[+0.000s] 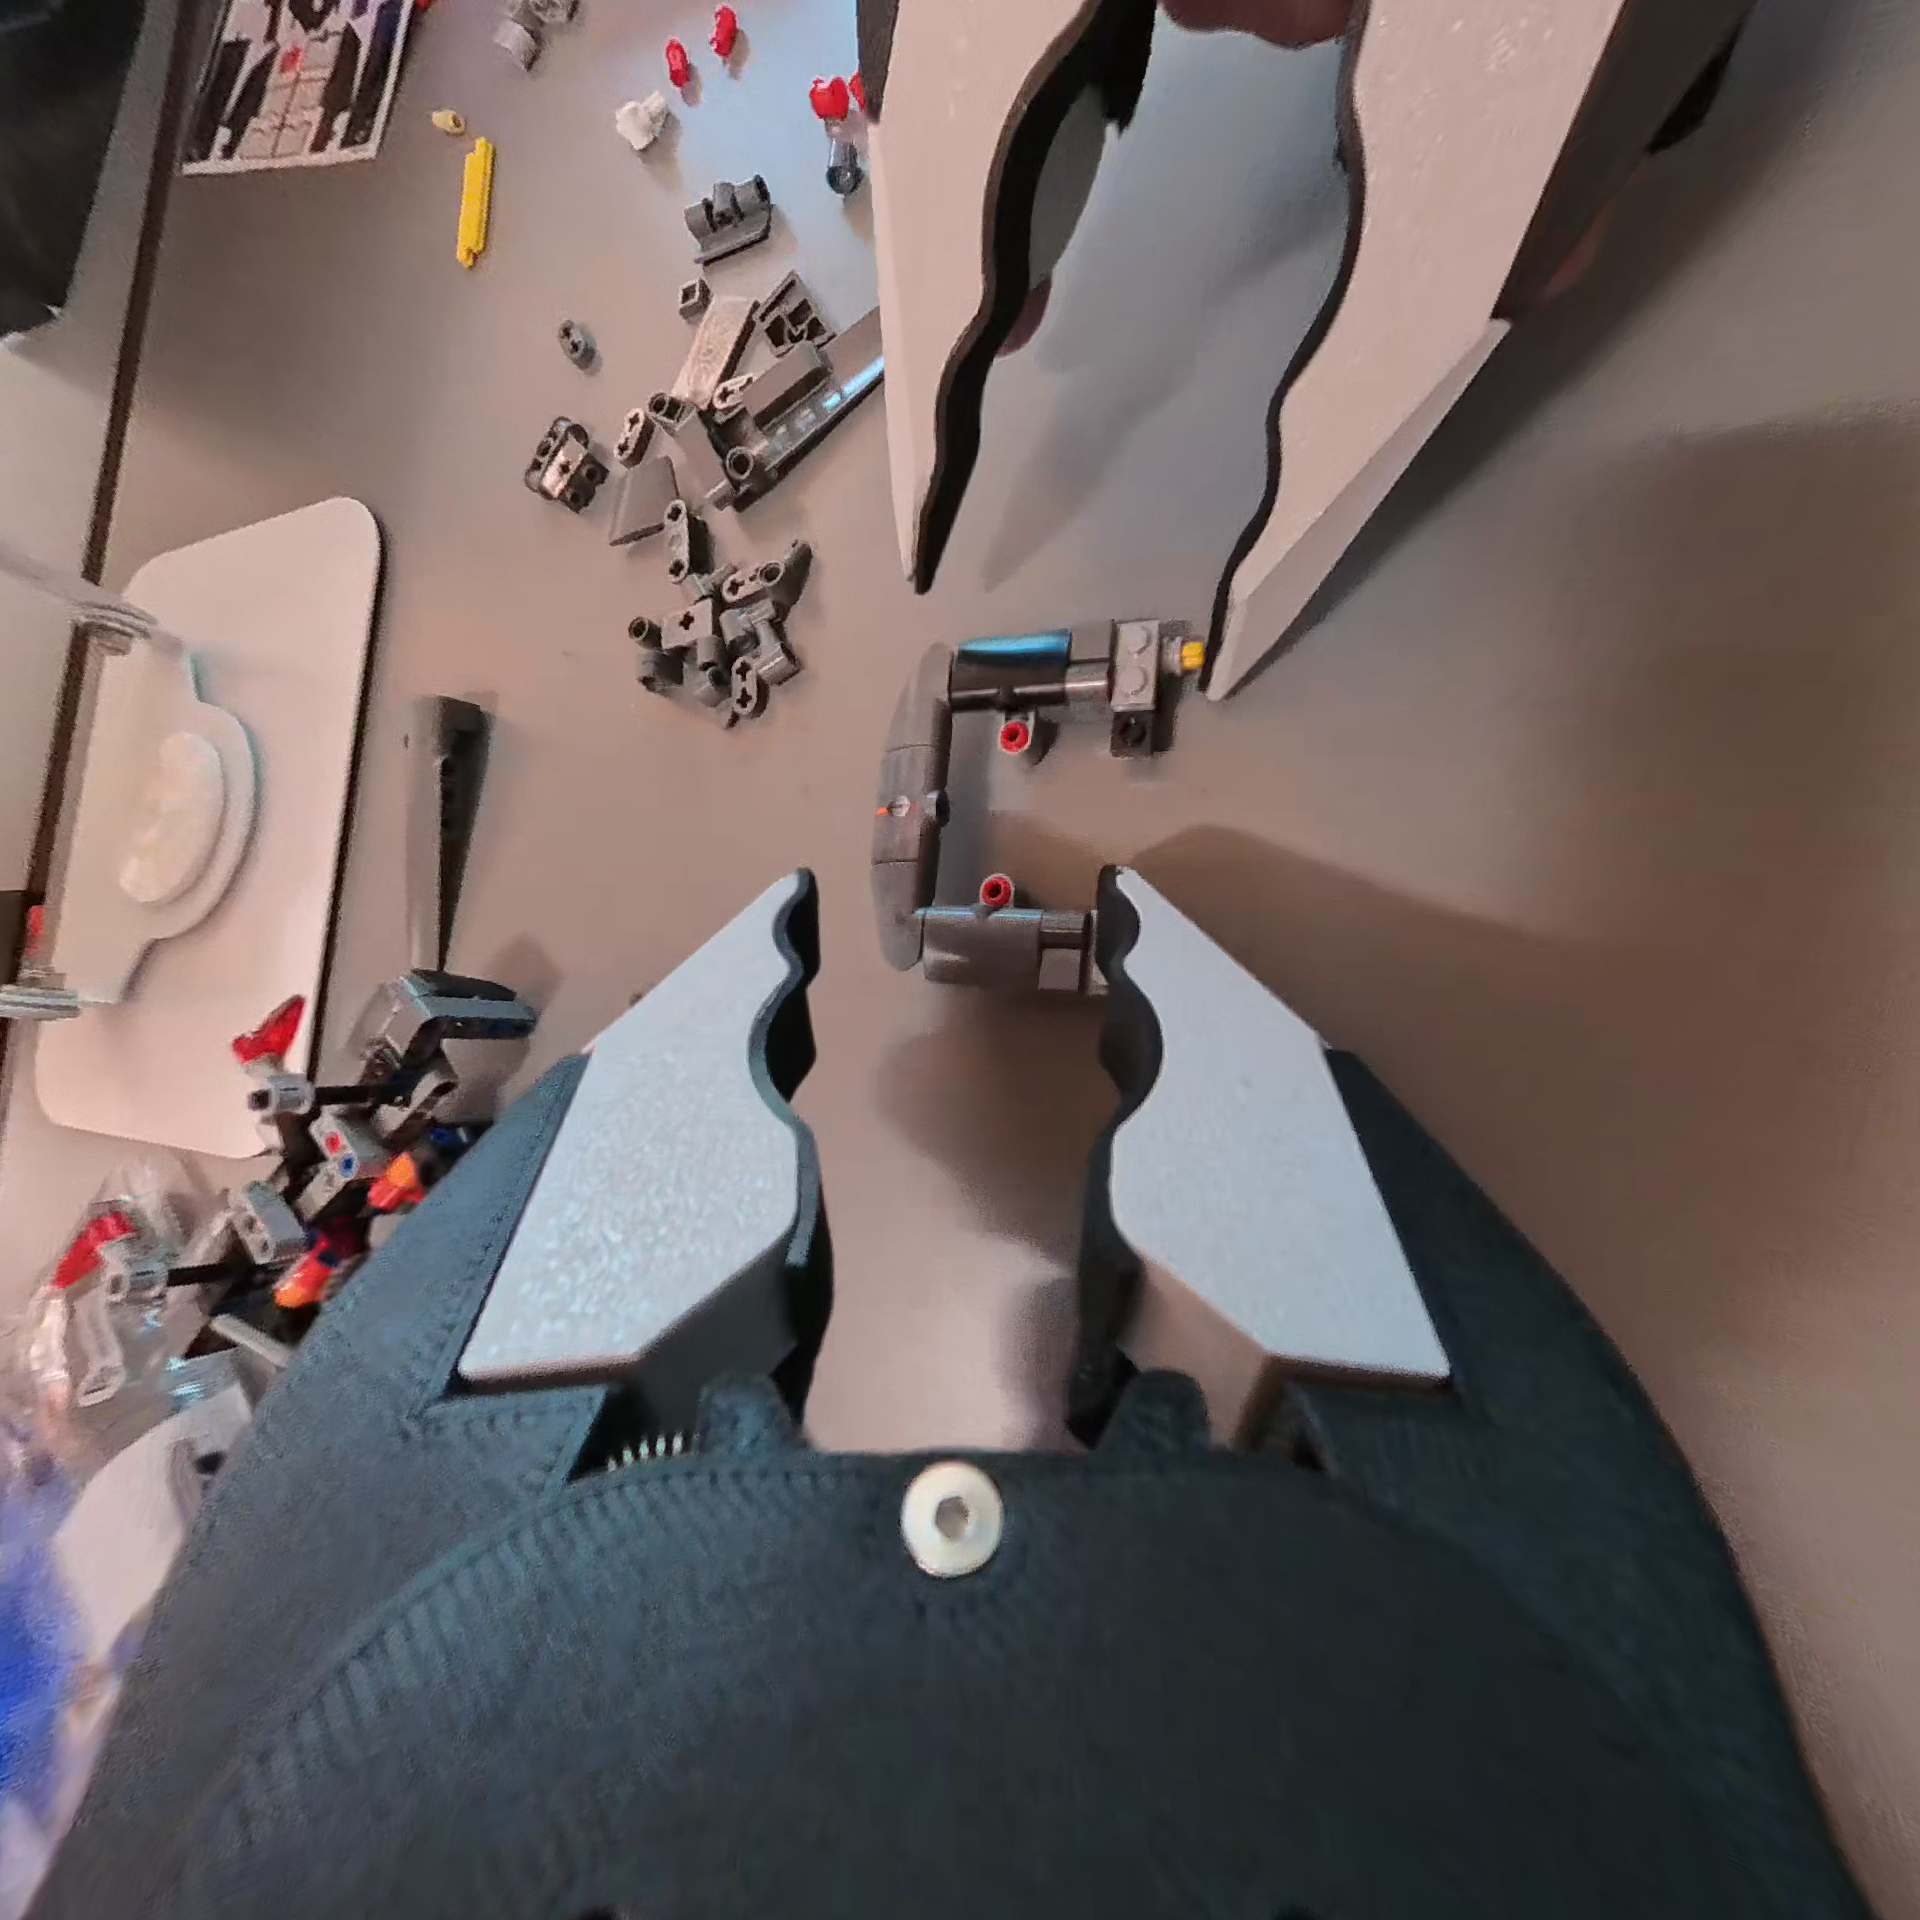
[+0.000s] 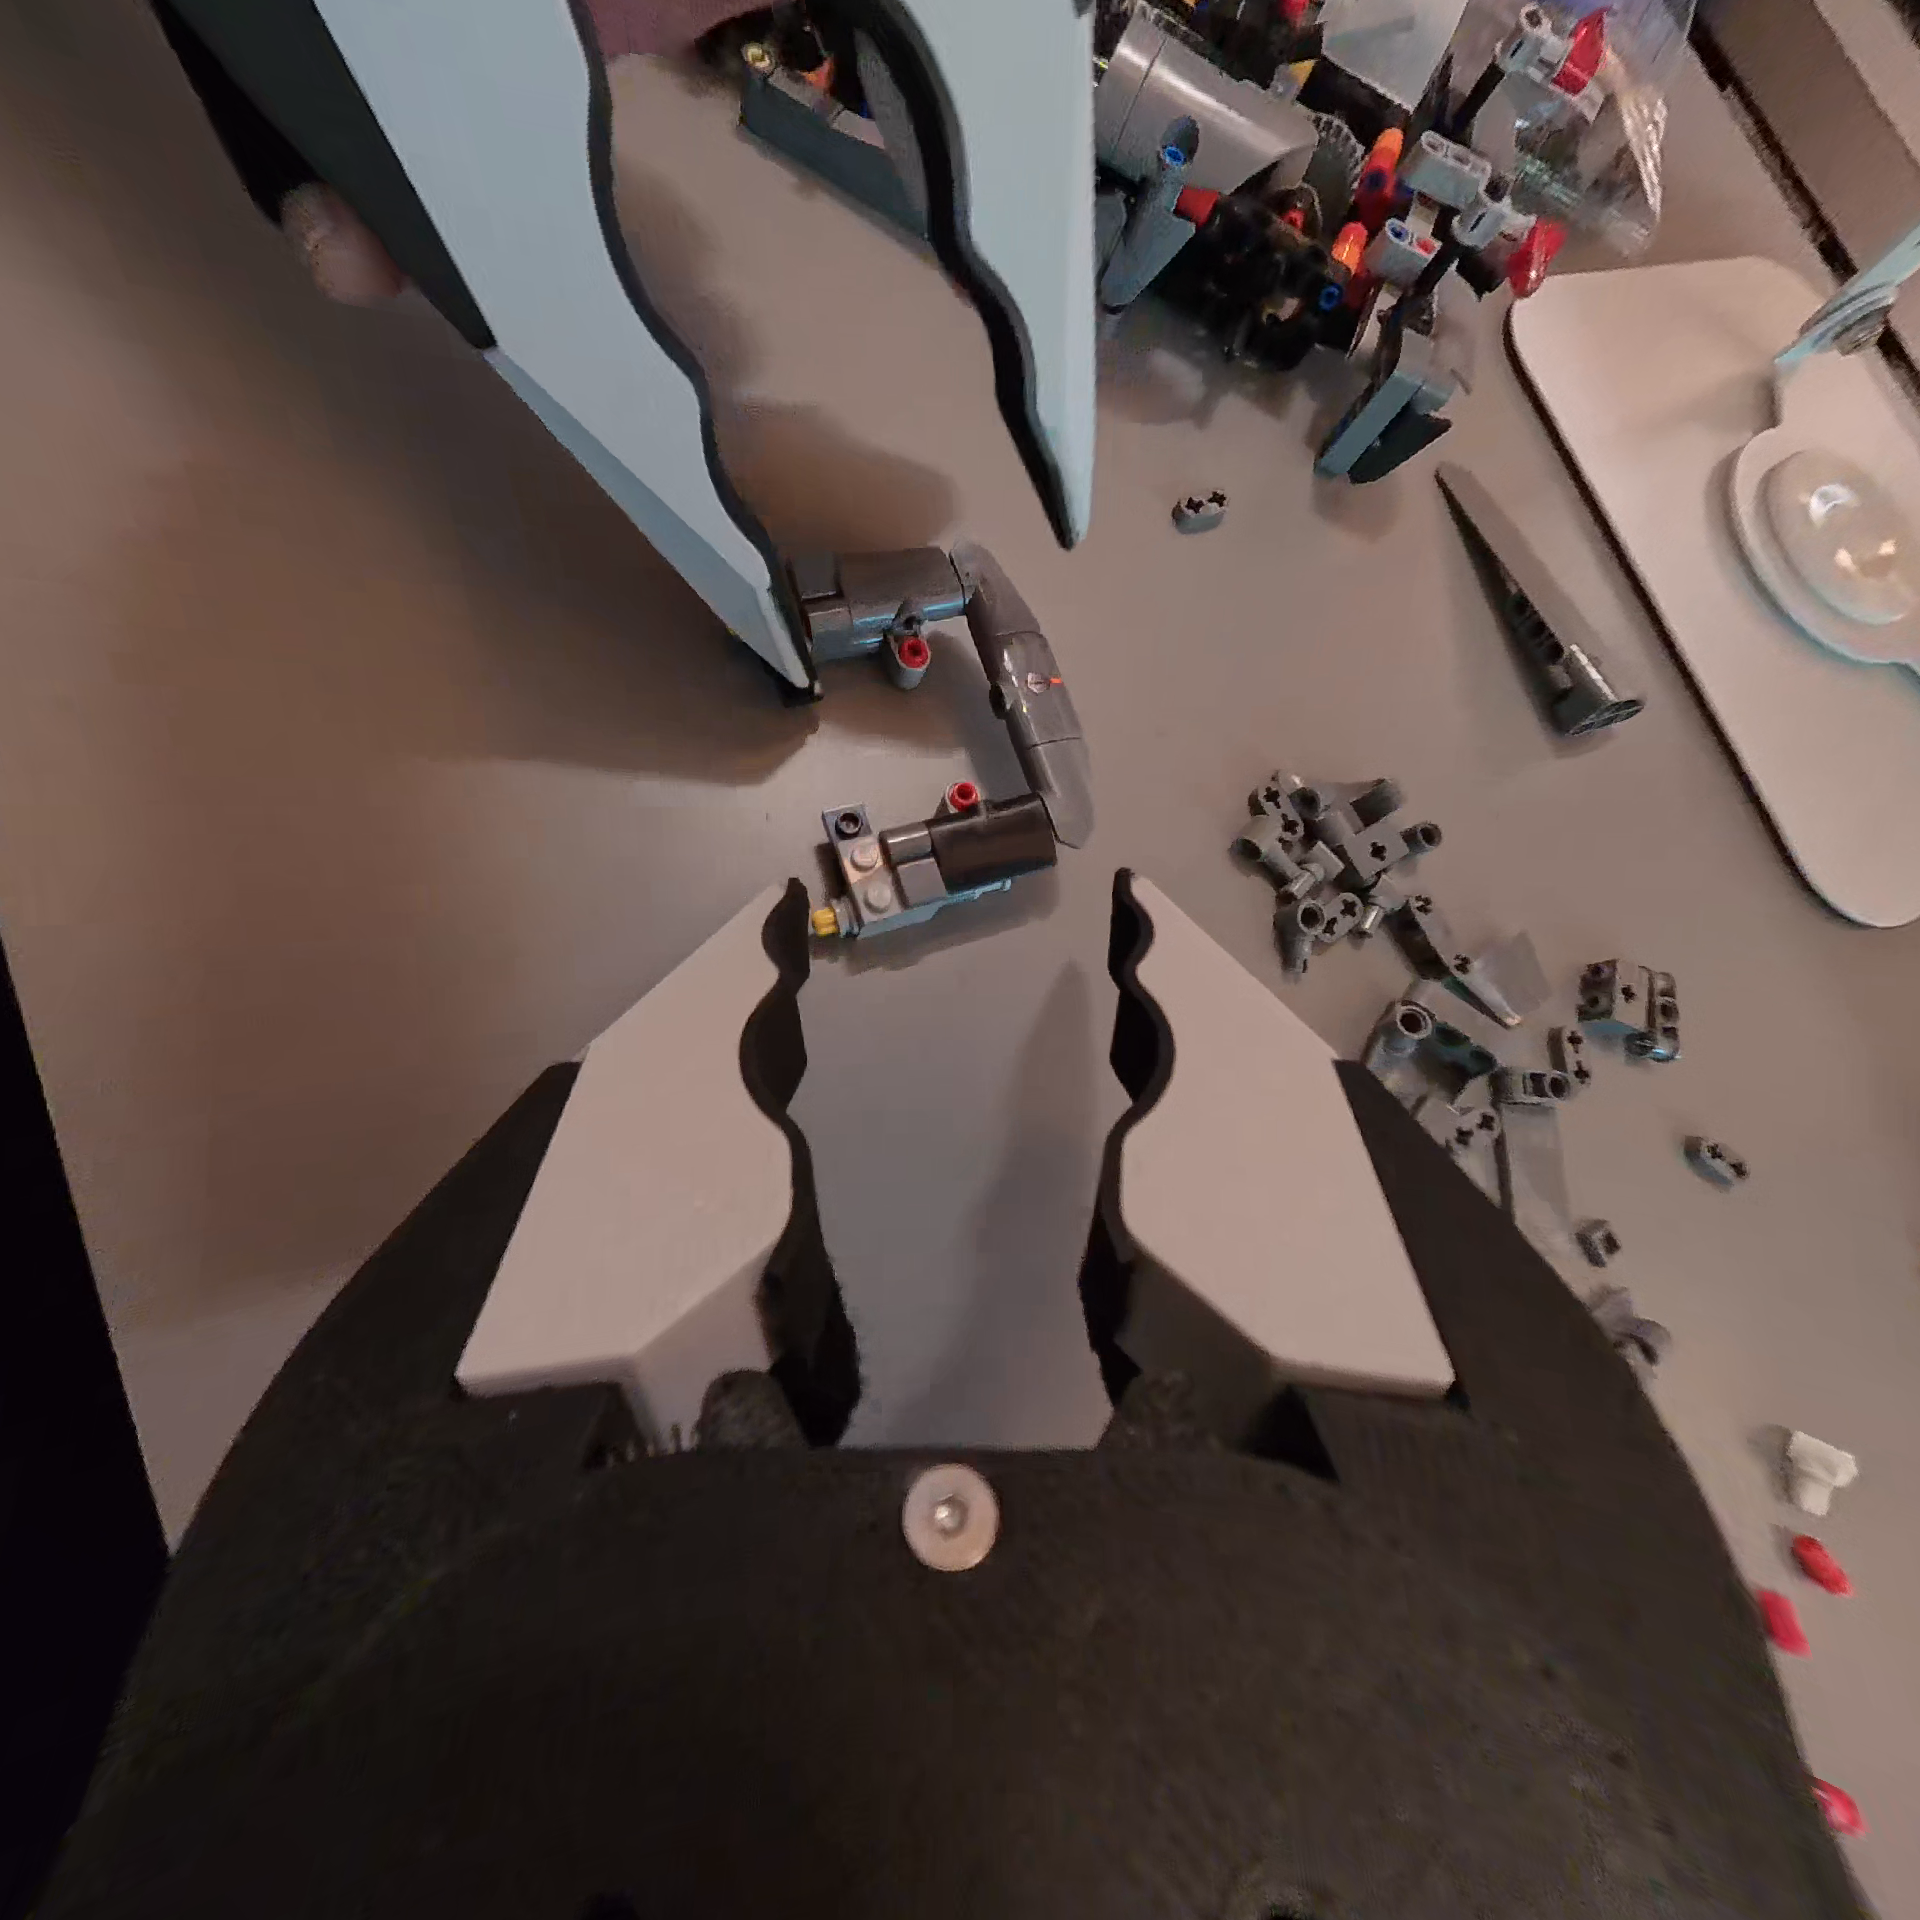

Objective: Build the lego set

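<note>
A: Centre of the counter (image 1: 1558, 935), a C-shaped grey brick assembly (image 1: 914, 810) lies flat, two arms running off a curved spine, a red pin on each arm.

B: And both hand-held grippers are on it. The left hand-held gripper (image 1: 961, 904) has its jaws wide apart over the near arm. The finger (image 1: 1127, 935) at three o'clock is right at that arm's end, the other well clear. Nothing clamped.

A: Same across the way. The right hand-held gripper (image 2: 961, 909) is spread just as wide, its nine o'clock finger (image 2: 790, 925) just beside the yellow pin (image 2: 824, 921) at the far arm's tip. Touching or not, I cannot tell. It grips nothing either.

B: So the risk?

A: My read: each tool meets the piece on one side only. Close like that and the lone finger shoves the arm sideways, and the assembly may spin on the smooth top or fold at a joint.

B: And it wouldn't go far before trouble. A heap of loose grey connectors (image 1: 717, 644) sits near, at ten o'clock in the left view.

A: Beyond that a dark tapered piece (image 1: 447, 821), a half-built model (image 1: 343, 1122) at eight o'clock, a white tray (image 1: 312, 644) at nine.

B: Red bits (image 1: 826, 99) and a yellow bar (image 1: 476, 203) up at eleven. A skid could scatter those.
</note>
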### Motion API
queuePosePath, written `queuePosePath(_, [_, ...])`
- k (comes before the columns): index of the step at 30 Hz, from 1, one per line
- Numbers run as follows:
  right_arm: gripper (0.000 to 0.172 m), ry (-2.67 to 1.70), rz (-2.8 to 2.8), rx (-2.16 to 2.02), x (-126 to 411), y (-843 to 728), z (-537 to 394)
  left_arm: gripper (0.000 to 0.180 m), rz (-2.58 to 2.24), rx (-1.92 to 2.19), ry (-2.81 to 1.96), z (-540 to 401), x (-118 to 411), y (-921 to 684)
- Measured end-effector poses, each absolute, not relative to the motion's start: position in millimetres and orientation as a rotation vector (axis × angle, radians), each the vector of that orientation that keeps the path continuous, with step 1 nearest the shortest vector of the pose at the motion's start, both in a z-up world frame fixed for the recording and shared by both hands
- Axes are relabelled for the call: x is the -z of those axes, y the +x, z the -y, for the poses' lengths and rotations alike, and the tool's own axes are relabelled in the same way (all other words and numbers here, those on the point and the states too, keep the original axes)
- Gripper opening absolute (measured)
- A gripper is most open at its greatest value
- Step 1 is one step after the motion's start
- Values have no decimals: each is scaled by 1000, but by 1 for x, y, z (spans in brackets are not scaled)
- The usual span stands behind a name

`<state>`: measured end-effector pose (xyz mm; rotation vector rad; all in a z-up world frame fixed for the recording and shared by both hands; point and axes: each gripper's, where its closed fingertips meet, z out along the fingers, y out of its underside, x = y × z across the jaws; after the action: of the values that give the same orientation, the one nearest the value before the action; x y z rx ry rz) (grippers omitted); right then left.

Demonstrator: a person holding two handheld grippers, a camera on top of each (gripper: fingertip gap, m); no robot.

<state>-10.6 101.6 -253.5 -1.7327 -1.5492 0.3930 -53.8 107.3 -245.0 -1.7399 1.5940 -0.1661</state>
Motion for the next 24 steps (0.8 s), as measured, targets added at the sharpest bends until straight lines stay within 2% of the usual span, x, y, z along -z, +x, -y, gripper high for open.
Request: queuePosePath(24, [49,-1712,1757,-498,255,-11,-111,28,-1575,302,-1788,-103,251,-43])
